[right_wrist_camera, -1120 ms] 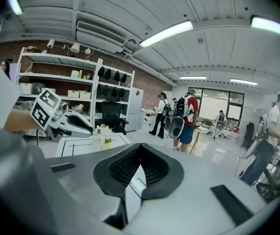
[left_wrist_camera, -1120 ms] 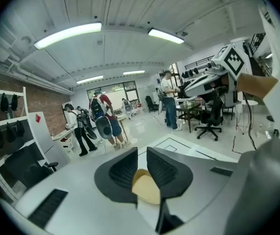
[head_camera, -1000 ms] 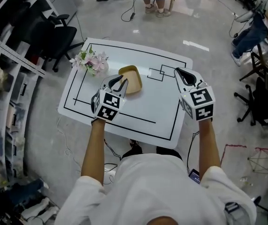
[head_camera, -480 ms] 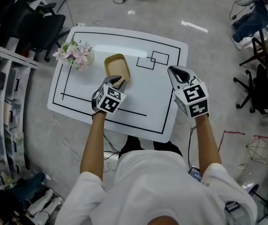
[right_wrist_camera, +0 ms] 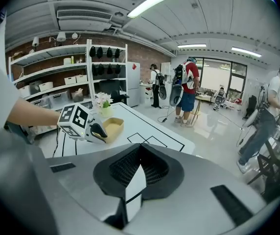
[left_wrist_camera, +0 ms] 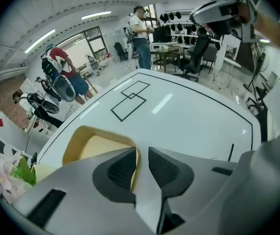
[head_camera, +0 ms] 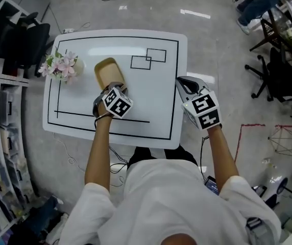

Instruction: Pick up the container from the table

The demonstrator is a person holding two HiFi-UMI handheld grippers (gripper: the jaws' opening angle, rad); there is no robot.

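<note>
The tan container (head_camera: 106, 71) is positioned on the white bench (head_camera: 156, 98), near its left side. Its near wall is straddled by the left hand-held gripper (head_camera: 116, 86), jaws narrowly apart. The right hand-held gripper (head_camera: 185, 83) is held closed and empty at the right bench edge.

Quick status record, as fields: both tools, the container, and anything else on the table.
left tool: jaws astride the container's near wall, a narrow gap showing beside it, not clamped yet
right tool: jaws together, nothing in them, held by the table's right edge
container: tan, open-topped, looks empty, resting on the table
also on table: flowers, apart from the container, to the person's left of it
</note>
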